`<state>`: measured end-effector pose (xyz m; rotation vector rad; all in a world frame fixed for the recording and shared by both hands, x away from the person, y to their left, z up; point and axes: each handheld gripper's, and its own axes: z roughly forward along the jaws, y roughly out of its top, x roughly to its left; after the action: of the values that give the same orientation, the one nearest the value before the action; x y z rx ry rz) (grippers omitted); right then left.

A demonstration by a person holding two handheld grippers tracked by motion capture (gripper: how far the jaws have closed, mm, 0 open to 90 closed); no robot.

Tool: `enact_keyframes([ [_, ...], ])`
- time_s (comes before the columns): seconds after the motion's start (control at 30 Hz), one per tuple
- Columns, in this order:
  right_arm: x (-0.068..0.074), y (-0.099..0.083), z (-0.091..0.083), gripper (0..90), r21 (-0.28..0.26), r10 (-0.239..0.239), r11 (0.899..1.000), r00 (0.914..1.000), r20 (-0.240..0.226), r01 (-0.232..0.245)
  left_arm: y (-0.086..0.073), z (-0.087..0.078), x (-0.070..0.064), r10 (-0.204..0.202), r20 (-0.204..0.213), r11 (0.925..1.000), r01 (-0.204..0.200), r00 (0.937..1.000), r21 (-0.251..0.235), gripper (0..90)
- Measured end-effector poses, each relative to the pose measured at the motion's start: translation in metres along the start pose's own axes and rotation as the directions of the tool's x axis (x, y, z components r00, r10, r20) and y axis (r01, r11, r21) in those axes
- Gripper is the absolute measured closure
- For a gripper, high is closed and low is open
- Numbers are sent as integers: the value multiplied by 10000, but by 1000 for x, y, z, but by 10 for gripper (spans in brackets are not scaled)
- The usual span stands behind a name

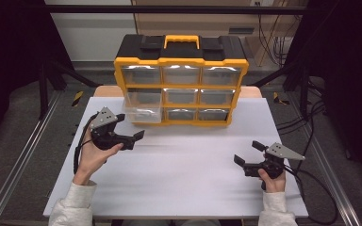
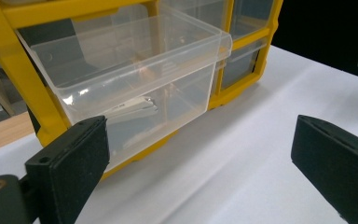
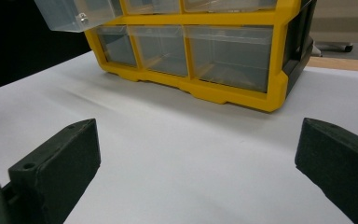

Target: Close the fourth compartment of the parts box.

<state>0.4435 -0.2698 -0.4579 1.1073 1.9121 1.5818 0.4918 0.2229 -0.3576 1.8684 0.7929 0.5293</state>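
A yellow and black organizer [image 1: 181,80] with clear drawers stands at the back of the white table [image 1: 179,179]. Its middle-left drawer [image 1: 143,107] is pulled out toward me. In the left gripper view that drawer [image 2: 135,79] juts from the yellow frame [image 2: 23,74], with a small pale object [image 2: 133,108] inside. My left gripper [image 1: 131,126] is open just left of and below the drawer, nothing between its jaws. My right gripper [image 1: 248,153] is open over the table at the front right, well clear of the organizer [image 3: 200,51].
Black cables [image 1: 311,183] trail from the right gripper off the table's right edge. Metal rails [image 1: 23,160] run along both sides of the table. A wooden surface [image 1: 108,91] shows behind the organizer. Bare white tabletop lies between the two grippers.
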Motion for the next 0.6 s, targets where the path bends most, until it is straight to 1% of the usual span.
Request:
enact_keyframes([
  [0.2,0,0,-1,3,-36,-31,10000,10000,-31,31,-3,2,0,-54,58,9999,53,10000,87,64],
  [0.37,0,-1,1,3,35,-74,10000,10000,3,74,-4,5,1,-77,85,9999,76,9999,155,86],
  [0.43,1,-1,0,2,37,-29,10000,10000,8,29,-5,6,1,-125,107,9997,122,9999,196,98],
  [0.6,1,-1,0,3,29,-33,10000,10000,8,33,-7,9,2,-142,40,9996,141,9999,251,135],
])
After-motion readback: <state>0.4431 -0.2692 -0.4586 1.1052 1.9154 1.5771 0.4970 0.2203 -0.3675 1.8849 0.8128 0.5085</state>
